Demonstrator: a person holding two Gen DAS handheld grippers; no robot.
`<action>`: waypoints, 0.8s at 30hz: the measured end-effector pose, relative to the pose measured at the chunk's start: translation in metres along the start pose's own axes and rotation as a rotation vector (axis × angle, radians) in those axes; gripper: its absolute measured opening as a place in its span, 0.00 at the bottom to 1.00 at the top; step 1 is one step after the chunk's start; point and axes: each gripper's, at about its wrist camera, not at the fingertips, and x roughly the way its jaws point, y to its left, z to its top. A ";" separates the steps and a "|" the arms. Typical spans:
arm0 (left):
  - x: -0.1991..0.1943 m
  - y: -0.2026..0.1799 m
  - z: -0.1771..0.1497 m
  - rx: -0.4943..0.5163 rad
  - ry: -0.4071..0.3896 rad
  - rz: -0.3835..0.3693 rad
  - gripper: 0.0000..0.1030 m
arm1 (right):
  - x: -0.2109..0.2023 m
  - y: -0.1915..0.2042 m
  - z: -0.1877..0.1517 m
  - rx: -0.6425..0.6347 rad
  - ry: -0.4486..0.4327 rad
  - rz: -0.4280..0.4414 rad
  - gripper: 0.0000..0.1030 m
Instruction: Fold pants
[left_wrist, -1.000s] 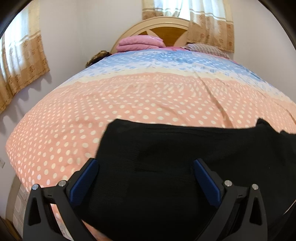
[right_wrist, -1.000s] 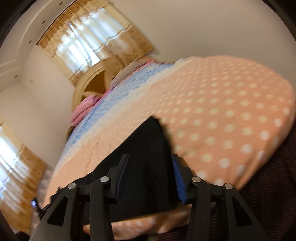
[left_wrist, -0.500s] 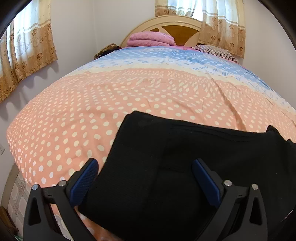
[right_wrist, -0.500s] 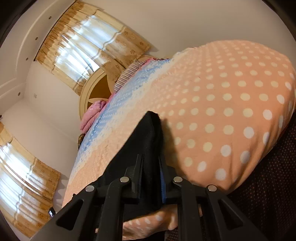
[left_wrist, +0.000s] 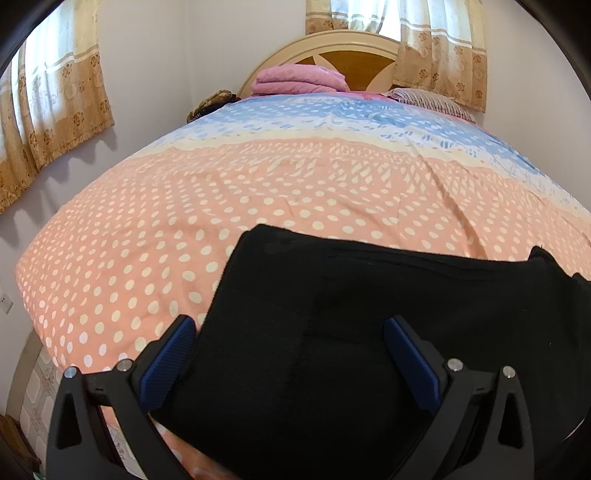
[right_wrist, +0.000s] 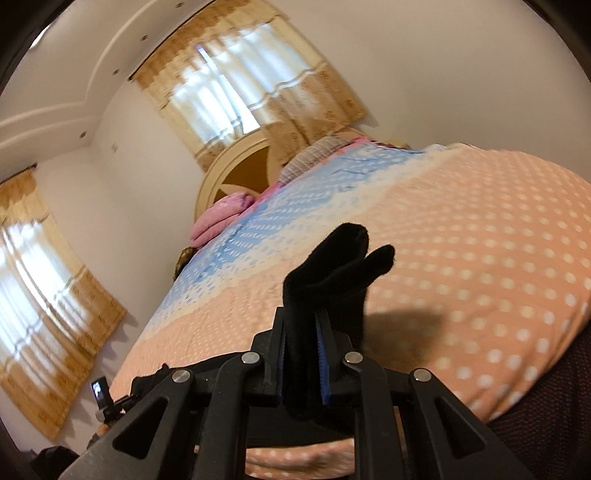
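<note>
The bed (left_wrist: 258, 192) fills both views, its cover peach with white dots toward the foot and blue toward the headboard (left_wrist: 354, 62); curtains (left_wrist: 55, 110) hang at the windows on the walls around it. On the peach part near the foot lie the black pants (left_wrist: 369, 314), spread as a broad dark slab with a straight far edge and a rounded corner on the left; a small peak of cloth rises at the far right edge in the left wrist view. A folded pink blanket (left_wrist: 299, 79) rests by the headboard, with a striped pillow (left_wrist: 432, 101) beside it.

The left gripper (left_wrist: 290, 354) hovers over the pants with its blue-padded fingers (left_wrist: 168, 358) spread wide — whether they touch the cloth cannot be told. The right gripper (right_wrist: 303, 354) has its fingers pressed together on a bunch of the pants (right_wrist: 332, 269); the pinched cloth stands up past the tips in two rounded lobes, lifted off the bed and casting a shadow on the cover.
</note>
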 end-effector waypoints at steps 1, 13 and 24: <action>0.000 0.000 0.000 0.003 0.000 0.001 1.00 | 0.003 0.008 -0.001 -0.014 0.007 0.018 0.13; -0.006 -0.009 0.004 0.029 -0.012 -0.011 1.00 | 0.043 0.059 -0.025 -0.098 0.096 0.104 0.13; -0.012 -0.012 0.006 0.031 -0.024 -0.017 1.00 | 0.081 0.099 -0.050 -0.149 0.180 0.155 0.13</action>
